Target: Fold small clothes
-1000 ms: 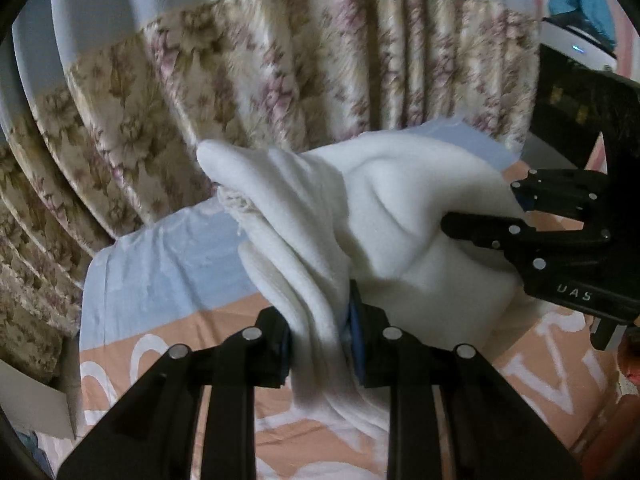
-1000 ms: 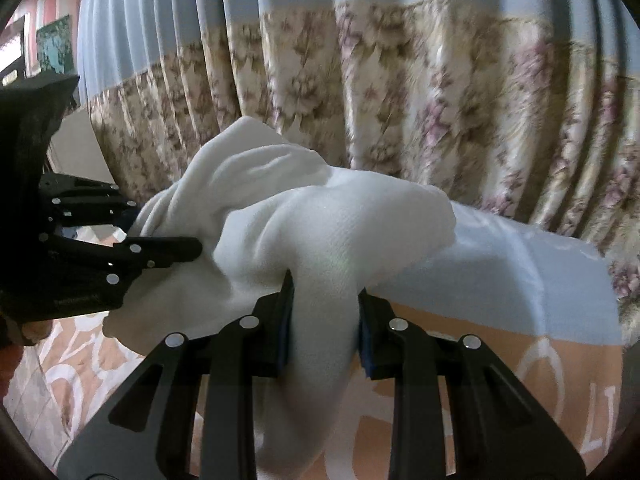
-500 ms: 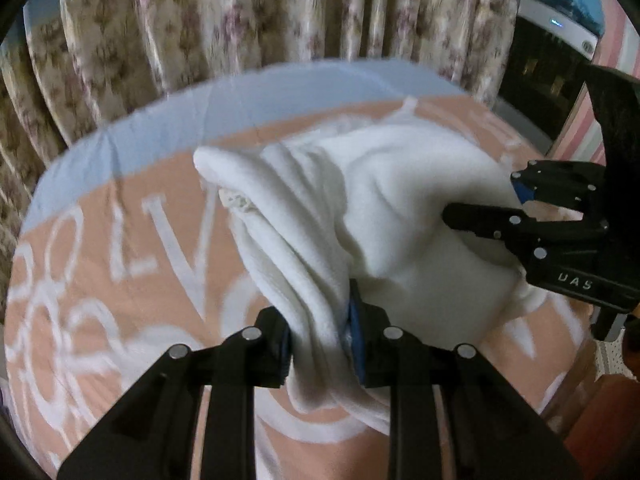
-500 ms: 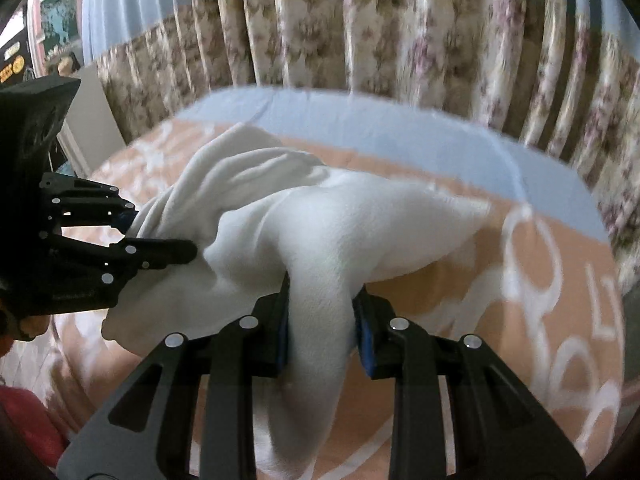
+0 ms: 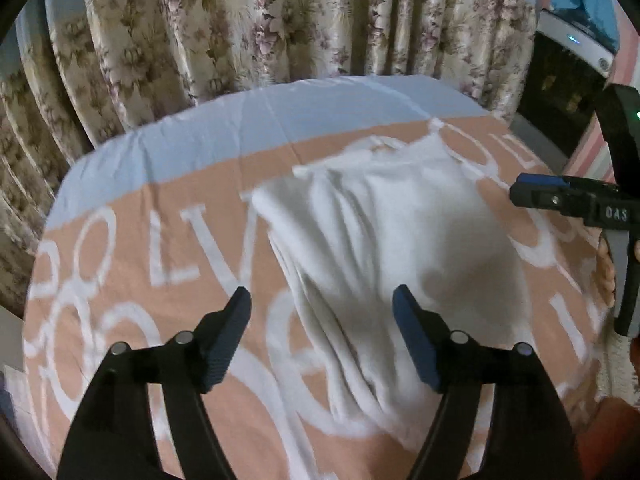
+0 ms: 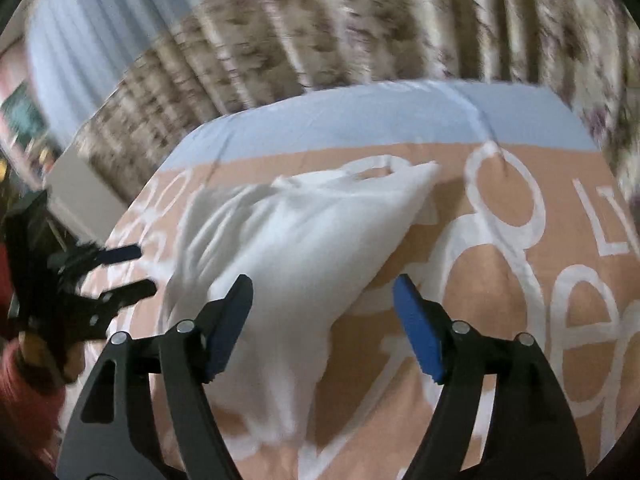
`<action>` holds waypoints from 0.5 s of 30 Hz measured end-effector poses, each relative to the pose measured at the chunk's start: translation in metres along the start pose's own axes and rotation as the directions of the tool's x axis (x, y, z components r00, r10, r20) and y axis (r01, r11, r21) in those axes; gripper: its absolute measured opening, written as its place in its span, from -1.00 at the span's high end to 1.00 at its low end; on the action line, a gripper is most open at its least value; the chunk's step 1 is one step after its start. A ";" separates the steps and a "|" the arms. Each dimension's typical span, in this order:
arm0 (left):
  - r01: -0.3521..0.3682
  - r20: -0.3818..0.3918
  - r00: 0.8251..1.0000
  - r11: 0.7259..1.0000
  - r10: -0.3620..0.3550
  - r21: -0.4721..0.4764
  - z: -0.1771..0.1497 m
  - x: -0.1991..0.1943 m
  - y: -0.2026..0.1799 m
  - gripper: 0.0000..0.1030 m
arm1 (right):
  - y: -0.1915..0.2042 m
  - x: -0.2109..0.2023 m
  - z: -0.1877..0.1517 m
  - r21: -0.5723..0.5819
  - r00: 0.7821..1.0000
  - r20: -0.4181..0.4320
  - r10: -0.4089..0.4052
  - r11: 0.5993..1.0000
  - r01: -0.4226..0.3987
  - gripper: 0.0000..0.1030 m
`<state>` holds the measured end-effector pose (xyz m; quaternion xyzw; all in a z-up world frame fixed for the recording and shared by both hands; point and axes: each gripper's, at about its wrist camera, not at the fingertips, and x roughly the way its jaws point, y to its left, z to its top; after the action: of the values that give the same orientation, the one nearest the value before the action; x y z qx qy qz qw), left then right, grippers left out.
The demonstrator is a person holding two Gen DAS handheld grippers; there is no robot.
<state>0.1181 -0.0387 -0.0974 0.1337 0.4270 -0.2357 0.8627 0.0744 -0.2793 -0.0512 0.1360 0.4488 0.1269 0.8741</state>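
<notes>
With both tongs wide apart, the white cloth lies loose on the bed.

Both the left tongs (image 5: 322,308) and the right tongs (image 6: 323,296) have just been opening, and their pads press on nothing now; part of the white cloth (image 5: 392,248) sits between each pair but is not pinched. It looks soft, light and floppy, with lots of wrinkles, so it will bend and slide any way it is pulled. A good place to grab is likely a far corner or a flat edge, not the bunched middle. Around it is the bed (image 5: 168,184) with its orange and blue sheet and big white letters. A flowery curtain (image 5: 248,28) hangs close behind. Nothing lies on the cloth or blocks it.
</notes>
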 end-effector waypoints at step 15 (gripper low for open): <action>-0.124 -0.065 0.990 0.991 0.128 0.055 0.033 0.070 0.027 0.19 | -0.018 0.075 0.025 -0.118 0.969 -0.037 -0.245 0.964 0.240 0.99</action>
<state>0.1912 -0.0502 -0.1332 0.1903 0.4409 -0.1867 0.8570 0.1390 -0.2734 -0.0994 0.0270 0.4763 0.0475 0.8776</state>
